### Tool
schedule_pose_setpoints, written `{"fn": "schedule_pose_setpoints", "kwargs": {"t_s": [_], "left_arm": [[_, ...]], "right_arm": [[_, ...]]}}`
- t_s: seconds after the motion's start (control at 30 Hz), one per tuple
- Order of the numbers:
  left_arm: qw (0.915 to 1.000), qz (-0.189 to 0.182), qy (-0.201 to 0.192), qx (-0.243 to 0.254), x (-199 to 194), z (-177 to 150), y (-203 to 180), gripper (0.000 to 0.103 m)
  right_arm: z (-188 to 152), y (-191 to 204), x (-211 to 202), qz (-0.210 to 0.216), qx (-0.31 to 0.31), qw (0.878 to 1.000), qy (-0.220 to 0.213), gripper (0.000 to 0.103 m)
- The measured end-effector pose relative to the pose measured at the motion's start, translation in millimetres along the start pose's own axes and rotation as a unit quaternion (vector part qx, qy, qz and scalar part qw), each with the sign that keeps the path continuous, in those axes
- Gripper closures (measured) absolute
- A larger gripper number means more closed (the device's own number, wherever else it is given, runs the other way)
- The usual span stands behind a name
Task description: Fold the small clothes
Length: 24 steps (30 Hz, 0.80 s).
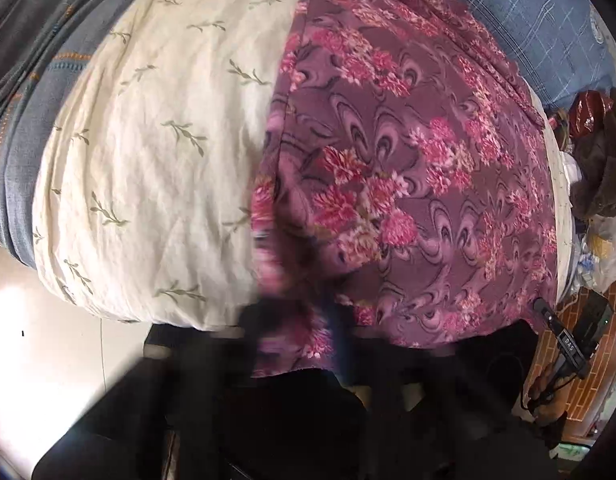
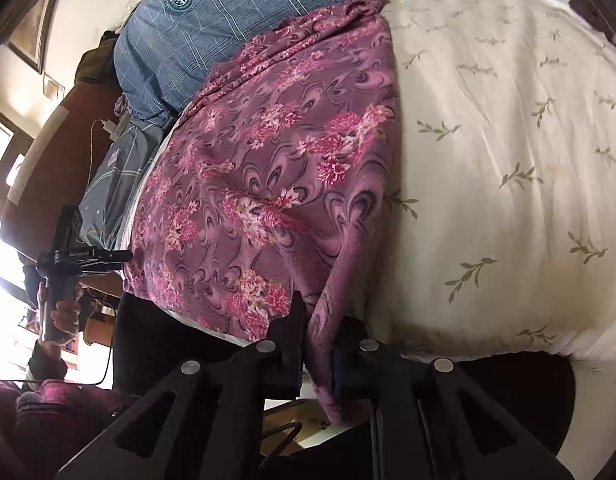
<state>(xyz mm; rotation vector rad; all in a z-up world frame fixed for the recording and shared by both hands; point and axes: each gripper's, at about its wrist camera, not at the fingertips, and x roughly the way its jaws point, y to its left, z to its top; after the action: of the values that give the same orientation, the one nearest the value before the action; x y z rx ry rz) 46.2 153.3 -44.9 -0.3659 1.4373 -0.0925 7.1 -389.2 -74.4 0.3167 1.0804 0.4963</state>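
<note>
The purple flowery cloth is lying spread on the cream bed cover, with its far end up against the blue checked pillow. Its near edge is hanging over the side of the bed.

The right gripper is pinching the near corner of the cloth between its two fingers. The left gripper is blurry in its own camera, but it looks like it is pinching the other near corner too.

To fold well, both grippers should be lifting their corners together, at the same height, so the edge stays straight. Then they should be carrying that edge forward toward the pillow and laying it down on the far edge. Going slowly helps, because the soft cloth can slip out or bunch up. If one side pulls ahead, the fold is going to come out crooked.
</note>
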Motion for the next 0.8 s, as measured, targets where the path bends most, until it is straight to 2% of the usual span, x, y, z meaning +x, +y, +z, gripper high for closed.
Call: {"fn": "schedule_pose_setpoints", "kwargs": {"t_s": [0.1,0.17,0.27,0.37,0.5,0.63,0.73,0.8], "left_arm": [[0.9996,-0.022,-0.011,-0.011,-8.3,-0.1,0.6,0.099],[0.9969,-0.071,-0.023,-0.026,-21.8,4.4,4.6,0.099],[0.9876,-0.139,-0.061,-0.041,-49.0,18.0,4.7,0.099],[0.9791,-0.176,-0.087,-0.055,-61.3,42.1,2.0,0.099],[0.9738,-0.178,-0.120,-0.075,-68.0,74.1,4.6,0.099],[0.9663,-0.188,-0.141,-0.105,-68.5,116.8,13.2,0.099],[0.9632,-0.176,-0.168,-0.114,-67.1,156.5,10.8,0.099],[0.9611,-0.164,-0.183,-0.127,-64.0,195.0,10.4,0.099]], "right_arm": [[4.5,1.5,-10.8,0.036,0.017,0.999,-0.025,0.097],[9.3,1.0,-21.2,0.064,0.031,0.996,-0.052,0.098],[21.8,-3.9,-34.7,0.098,0.055,0.990,-0.088,0.098],[40.3,-7.6,-40.6,0.118,0.072,0.984,-0.115,0.098],[76.9,-11.5,-43.8,0.136,0.085,0.976,-0.147,0.098],[123.6,-20.7,-41.2,0.135,0.093,0.972,-0.171,0.098],[162.8,-28.7,-30.8,0.135,0.105,0.967,-0.191,0.098],[191.6,-38.3,-17.9,0.138,0.121,0.962,-0.201,0.098]]}}
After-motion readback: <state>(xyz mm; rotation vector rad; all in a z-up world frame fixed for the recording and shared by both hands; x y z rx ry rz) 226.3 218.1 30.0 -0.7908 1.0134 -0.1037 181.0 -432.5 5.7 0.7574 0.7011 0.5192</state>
